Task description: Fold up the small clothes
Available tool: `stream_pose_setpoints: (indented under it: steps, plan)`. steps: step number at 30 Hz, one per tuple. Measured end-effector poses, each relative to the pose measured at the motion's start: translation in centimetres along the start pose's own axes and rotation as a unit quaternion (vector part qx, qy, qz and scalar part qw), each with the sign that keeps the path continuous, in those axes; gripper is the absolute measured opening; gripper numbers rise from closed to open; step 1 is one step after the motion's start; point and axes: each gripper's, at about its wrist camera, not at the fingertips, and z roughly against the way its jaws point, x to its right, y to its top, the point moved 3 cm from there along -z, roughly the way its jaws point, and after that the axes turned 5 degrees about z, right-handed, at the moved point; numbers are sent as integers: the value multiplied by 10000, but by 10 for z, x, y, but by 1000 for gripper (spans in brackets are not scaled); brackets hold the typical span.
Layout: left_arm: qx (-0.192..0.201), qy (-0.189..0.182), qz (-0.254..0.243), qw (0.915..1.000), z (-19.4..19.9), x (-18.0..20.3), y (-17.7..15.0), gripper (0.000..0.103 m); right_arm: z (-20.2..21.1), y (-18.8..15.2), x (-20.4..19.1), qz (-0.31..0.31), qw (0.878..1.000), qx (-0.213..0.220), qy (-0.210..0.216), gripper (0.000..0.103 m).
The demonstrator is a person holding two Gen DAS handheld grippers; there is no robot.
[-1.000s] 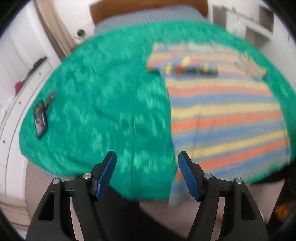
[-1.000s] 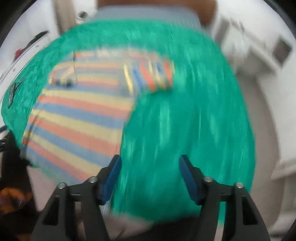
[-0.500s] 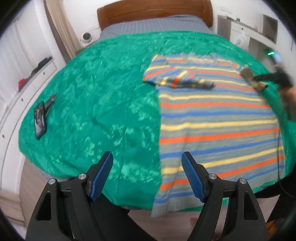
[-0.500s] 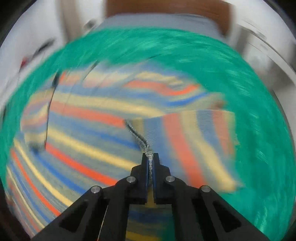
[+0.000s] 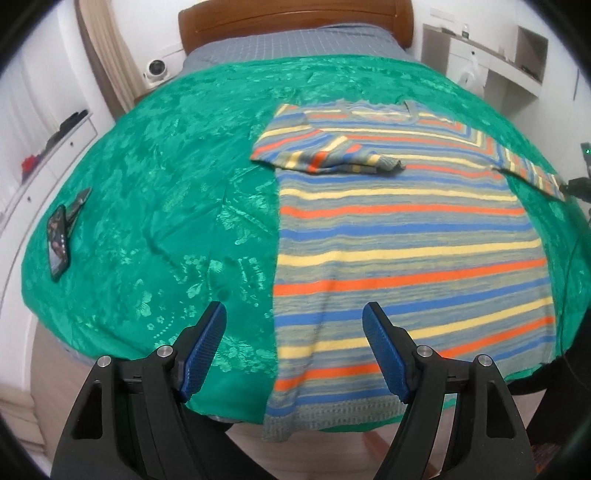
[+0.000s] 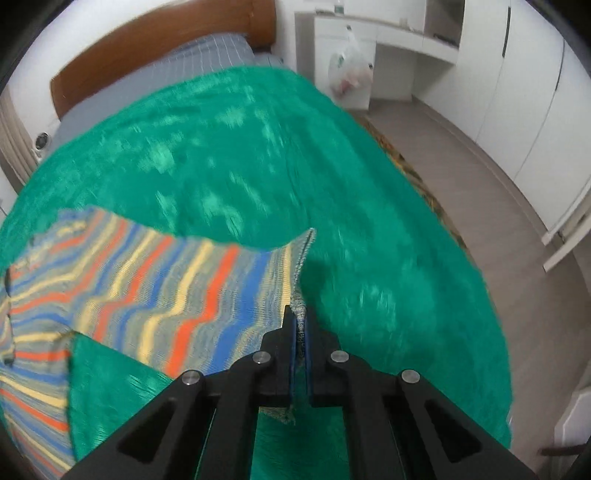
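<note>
- Your left gripper hangs wide open over the near edge of the bed, gripping nothing.
- Your right gripper is clamped on the cuff of the striped sweater's sleeve, lifting it off the cover.
- The striped sweater lies flat on the green bedspread, its other sleeve folded across the chest.
- A phone rests on the bedspread's left side.
- A wooden headboard, white shelving and white wardrobes surround the bed.
</note>
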Motion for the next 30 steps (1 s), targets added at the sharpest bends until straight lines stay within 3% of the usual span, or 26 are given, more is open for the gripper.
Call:
stream_pose_setpoints:
  steps: [8,9,10,12,15,18,21,23,26,27,28,30]
  plan:
    - [196,462,-331,9982,5,-25,19,78,-20,-20,15,-269,9994,-148,129,6]
    - [291,472,-391,9977,6,-26,27,78,-16,-20,17,-276,9994,-150,135,16]
    - [419,456,-456,9970,9,-25,36,79,-8,-22,19,-245,9996,-121,8,34]
    - [694,321,-593,9953,13,-18,60,83,21,-32,27,-94,9997,116,-209,52]
    - [787,-163,-979,9919,3,11,91,88,61,-49,24,142,9978,530,-368,57]
    - [614,-513,-1744,9814,-30,59,107,88,85,-75,13,108,9979,644,30,61]
    - [338,-396,-2422,9688,-73,98,109,87,95,-105,-10,61,9969,546,571,61]
    - [91,-219,-2511,9677,-104,112,114,87,99,-122,-30,134,9953,482,829,61]
    - [-128,-65,-2323,9725,-135,118,125,85,104,-142,-59,316,9924,462,1096,61]
    - [-153,-56,-2219,9749,-141,116,128,63,106,-148,-67,365,9914,455,1168,61]
    - [-236,-124,-2079,9778,-146,112,132,15,108,-154,-76,416,9904,450,1239,61]
    - [-391,-387,-1383,9889,-147,91,144,9,113,-164,-87,487,9894,466,1290,61]
